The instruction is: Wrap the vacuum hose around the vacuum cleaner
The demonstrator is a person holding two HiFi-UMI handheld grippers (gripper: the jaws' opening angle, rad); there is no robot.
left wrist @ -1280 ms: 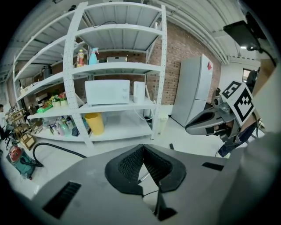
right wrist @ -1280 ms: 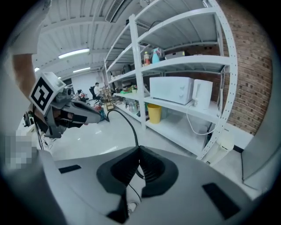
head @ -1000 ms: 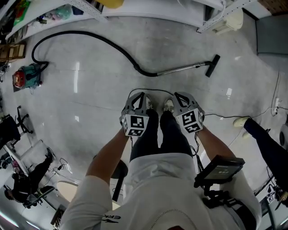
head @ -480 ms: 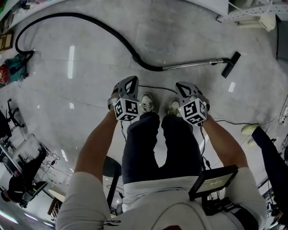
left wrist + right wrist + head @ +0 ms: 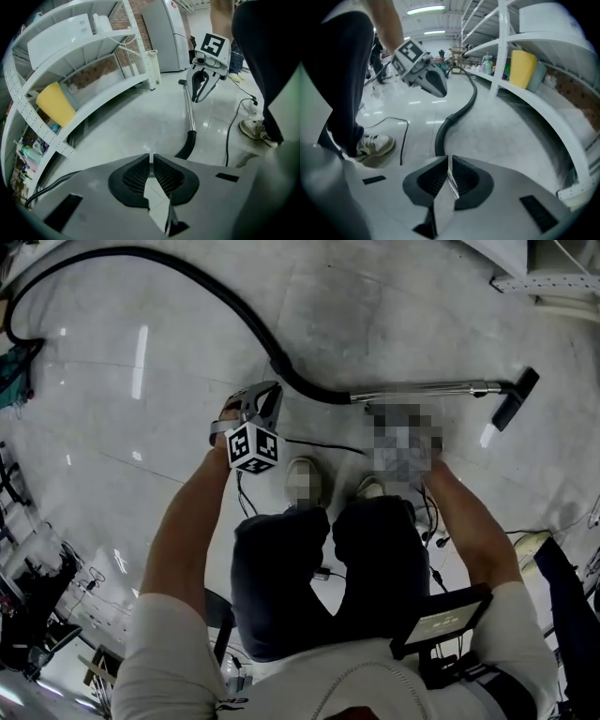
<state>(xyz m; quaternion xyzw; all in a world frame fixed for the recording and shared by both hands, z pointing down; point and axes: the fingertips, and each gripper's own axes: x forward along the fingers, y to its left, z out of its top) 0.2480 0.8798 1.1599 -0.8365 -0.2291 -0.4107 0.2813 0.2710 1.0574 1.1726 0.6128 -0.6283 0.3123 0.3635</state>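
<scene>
Hose [image 5: 234, 310] lies loose on the floor [image 5: 169, 427]. In my head view it sweeps in from 10 o'clock, arcs over the top and dips toward centre. There it joins a metal tube [image 5: 422, 388] that runs out to the floor head [image 5: 516, 397] at 2 o'clock. Only a teal sliver of the vacuum cleaner [image 5: 11, 376] shows, at the 9 o'clock edge, well apart from both of my tools and with none of the hose wound round it.

My left hand-held gripper [image 5: 267, 392] hangs low, pointing down toward the floor near the spot where hose meets tube. In its own view the jaws are pressed together with nothing between them, and the hose end shows just beyond them at 1 o'clock.

My right hand-held gripper [image 5: 450, 164] is likewise closed and empty. The hose runs away from its jaws toward 12 o'clock, alongside white shelves [image 5: 525, 93] that carry a yellow container [image 5: 521, 68] at 2 o'clock. In the head view this tool is blurred over.

A thin black cable [image 5: 319, 443] trails across the floor between the grippers, close to the person's shoes [image 5: 370, 488].
</scene>
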